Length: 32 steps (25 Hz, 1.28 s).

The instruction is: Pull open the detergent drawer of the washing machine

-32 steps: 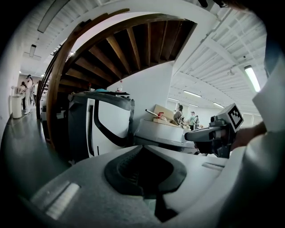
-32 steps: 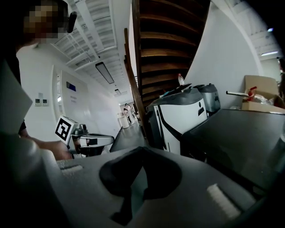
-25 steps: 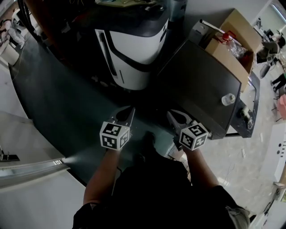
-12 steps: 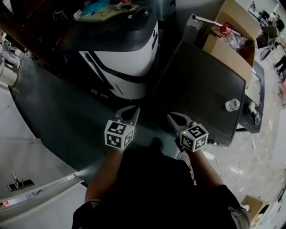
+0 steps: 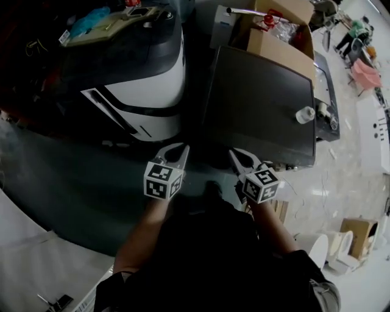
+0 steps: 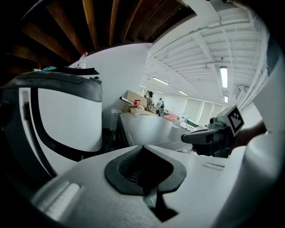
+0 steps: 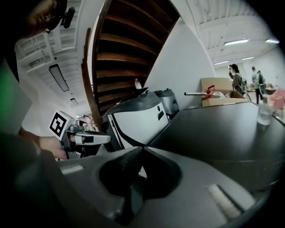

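Observation:
Both grippers hang side by side in front of the person, over the dark floor, short of two machines. My left gripper [image 5: 177, 148] [image 6: 142, 146] is shut and empty, its tips towards a white machine with a black band and a dark lid [image 5: 146, 79] [image 6: 67, 116]. My right gripper [image 5: 234, 153] [image 7: 142, 148] is also shut and empty, near the front corner of a box-shaped machine with a flat dark top [image 5: 262, 97] [image 7: 222, 129]. Neither gripper touches a machine. No view shows a detergent drawer.
A small clear cup [image 5: 304, 114] [image 7: 265, 111] stands on the dark top near its right edge. An open cardboard box [image 5: 277, 42] with red-capped items sits behind it. Tools and clutter lie on the white machine's lid [image 5: 116, 18]. People stand far off at the right.
The head view has swung, so both machines have slid left and up in it and the dark-topped one is now more central. Both grippers keep their spacing and stay shut.

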Tool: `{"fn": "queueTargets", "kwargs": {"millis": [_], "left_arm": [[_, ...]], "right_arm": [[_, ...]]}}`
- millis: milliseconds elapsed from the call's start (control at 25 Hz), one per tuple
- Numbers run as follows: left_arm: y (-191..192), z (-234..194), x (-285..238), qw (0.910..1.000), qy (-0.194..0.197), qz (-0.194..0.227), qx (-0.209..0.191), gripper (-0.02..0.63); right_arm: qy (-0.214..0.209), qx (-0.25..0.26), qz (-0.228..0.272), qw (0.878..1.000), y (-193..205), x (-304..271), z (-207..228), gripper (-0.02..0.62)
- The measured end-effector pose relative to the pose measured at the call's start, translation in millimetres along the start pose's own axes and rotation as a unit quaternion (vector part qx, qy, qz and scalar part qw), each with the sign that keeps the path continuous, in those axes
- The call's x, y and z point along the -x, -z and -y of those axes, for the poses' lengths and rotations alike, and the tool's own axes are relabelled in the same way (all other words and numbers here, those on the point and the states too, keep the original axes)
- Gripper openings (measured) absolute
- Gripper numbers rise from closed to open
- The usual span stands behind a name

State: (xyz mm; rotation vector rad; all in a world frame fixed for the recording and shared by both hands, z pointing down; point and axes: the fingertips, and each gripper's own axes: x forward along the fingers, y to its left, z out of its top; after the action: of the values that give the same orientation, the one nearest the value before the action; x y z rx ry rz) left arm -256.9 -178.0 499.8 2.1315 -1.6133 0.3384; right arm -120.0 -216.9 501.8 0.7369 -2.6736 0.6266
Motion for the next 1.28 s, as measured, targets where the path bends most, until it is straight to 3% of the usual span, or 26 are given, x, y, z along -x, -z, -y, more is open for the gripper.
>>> {"fn": "queueTargets", "kwargs": {"millis": [280,440,560,720,760,840,1280], "left_arm": [[21,-18,-3,0.9989,0.045,-0.015,-0.002,0.012],[28,-13,-21,0.9973,0.069,-0.026,0.005,0.012],[33,-7,-35,0.9959,0.083,-0.037,-0.005,0.014],[45,-1,-52,0.9939,0.095,-0.056,0.000,0.015],[47,0,-55,0.9935,0.096,-0.061,0.003,0.029],[50,3,-63,0.9927,0.098,-0.069,0.003,0.118],[66,14,-99,0.9901,0.094,-0.104,-0.011,0.192]], "right_arm": [[0.086,-0.013,-0.016,0.996,44,12,-6,0.005],[0.122,-0.018,-0.036,0.992,60,19,14,0.103],[0.138,-0.025,-0.042,0.989,69,22,30,0.121],[0.147,-0.036,-0.037,0.988,74,25,49,0.151],[0.149,-0.039,-0.036,0.987,75,26,53,0.156],[0.149,-0.043,-0.036,0.987,77,27,62,0.165],[0.128,-0.079,-0.048,0.987,98,18,90,0.192]]}}
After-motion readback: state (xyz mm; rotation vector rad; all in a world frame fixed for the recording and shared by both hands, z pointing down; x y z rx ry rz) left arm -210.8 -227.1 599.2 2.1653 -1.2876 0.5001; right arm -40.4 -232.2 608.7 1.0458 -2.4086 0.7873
